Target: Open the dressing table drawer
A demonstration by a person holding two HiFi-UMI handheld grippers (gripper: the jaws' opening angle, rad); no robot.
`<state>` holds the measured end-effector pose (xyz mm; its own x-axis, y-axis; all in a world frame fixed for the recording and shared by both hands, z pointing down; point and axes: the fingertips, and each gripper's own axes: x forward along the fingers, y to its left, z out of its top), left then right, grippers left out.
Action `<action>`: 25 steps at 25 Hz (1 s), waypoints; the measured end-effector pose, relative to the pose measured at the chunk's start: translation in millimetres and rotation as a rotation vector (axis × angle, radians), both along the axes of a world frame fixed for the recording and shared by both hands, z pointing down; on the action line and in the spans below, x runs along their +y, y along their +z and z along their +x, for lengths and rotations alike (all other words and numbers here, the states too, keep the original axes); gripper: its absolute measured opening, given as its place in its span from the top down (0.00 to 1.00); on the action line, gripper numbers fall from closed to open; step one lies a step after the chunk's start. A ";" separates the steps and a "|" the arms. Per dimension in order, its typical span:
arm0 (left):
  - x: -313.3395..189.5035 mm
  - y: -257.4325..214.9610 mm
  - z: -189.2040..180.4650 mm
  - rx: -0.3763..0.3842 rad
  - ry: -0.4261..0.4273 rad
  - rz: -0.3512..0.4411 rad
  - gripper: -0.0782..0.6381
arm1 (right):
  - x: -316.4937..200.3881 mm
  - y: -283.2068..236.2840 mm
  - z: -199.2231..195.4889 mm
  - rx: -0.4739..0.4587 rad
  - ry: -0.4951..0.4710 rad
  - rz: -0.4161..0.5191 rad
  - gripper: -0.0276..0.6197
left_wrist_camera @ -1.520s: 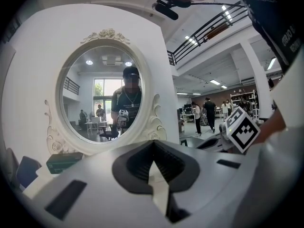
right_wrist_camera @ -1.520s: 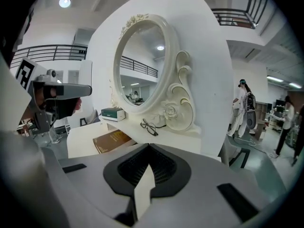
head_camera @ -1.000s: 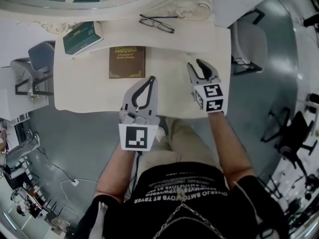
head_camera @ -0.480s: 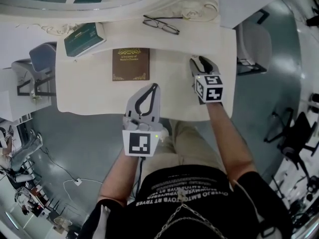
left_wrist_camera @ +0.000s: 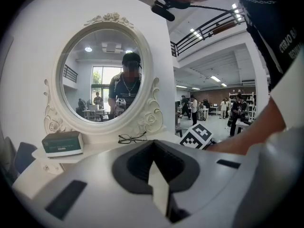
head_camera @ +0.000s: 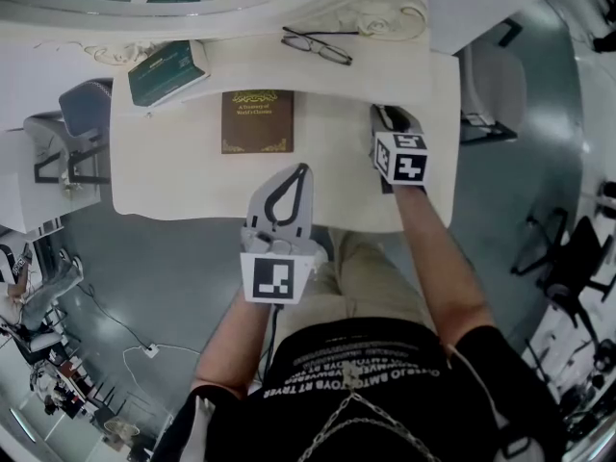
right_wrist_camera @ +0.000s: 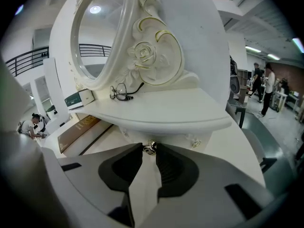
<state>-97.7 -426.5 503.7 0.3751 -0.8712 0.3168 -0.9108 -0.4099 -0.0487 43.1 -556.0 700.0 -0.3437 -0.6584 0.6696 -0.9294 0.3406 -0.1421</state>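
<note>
**A:** At the front edge of the worktop (head_camera: 337, 186), nearest the person, what is the left tool (head_camera: 300, 169) doing?

**B:** It hangs clenched on nothing, tips pointing to twelve o'clock, well short of the back of the worktop.

**A:** And further in?

**B:** The right tool (right_wrist_camera: 149, 151) is much the nearer one. Its jaws have just been closing. The knob (right_wrist_camera: 150, 147) sits between their tips, which look to press it on both sides. That knob stands on the drawer front (right_wrist_camera: 175, 137), dead ahead at twelve o'clock. The drawer is tucked under the raised shelf (right_wrist_camera: 180, 110) that carries the glasses (right_wrist_camera: 121, 91).

**A:** So the pull?

**B:** Straight back toward six o'clock, I judge, along the tool's own line.
</note>
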 end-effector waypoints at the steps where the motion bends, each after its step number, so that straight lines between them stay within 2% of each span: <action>1: 0.6 -1.0 -0.2 0.003 -0.001 0.001 0.89 | 0.7 -0.3 0.7 0.006 0.000 -0.001 0.82; 10: 10.5 -12.7 -9.9 0.004 -0.019 0.015 0.89 | 21.9 1.6 3.3 0.012 -0.010 -0.015 0.82; 15: 14.0 -20.7 -21.3 0.032 -0.064 0.021 0.89 | 33.9 1.9 0.0 0.002 -0.002 -0.026 0.82; 18: 16.6 -27.6 -22.3 0.028 -0.057 0.046 0.89 | 40.5 3.0 -0.6 0.001 -0.001 -0.034 0.82; 25: 28.0 -33.2 -24.5 0.012 -0.049 0.049 0.89 | 56.9 5.9 2.4 0.012 -0.001 -0.048 0.82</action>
<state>-122.1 -398.5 470.5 0.3346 -0.9031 0.2690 -0.9306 -0.3617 -0.0568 45.4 -499.1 705.9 -0.3355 -0.6250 0.7048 -0.9310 0.3343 -0.1467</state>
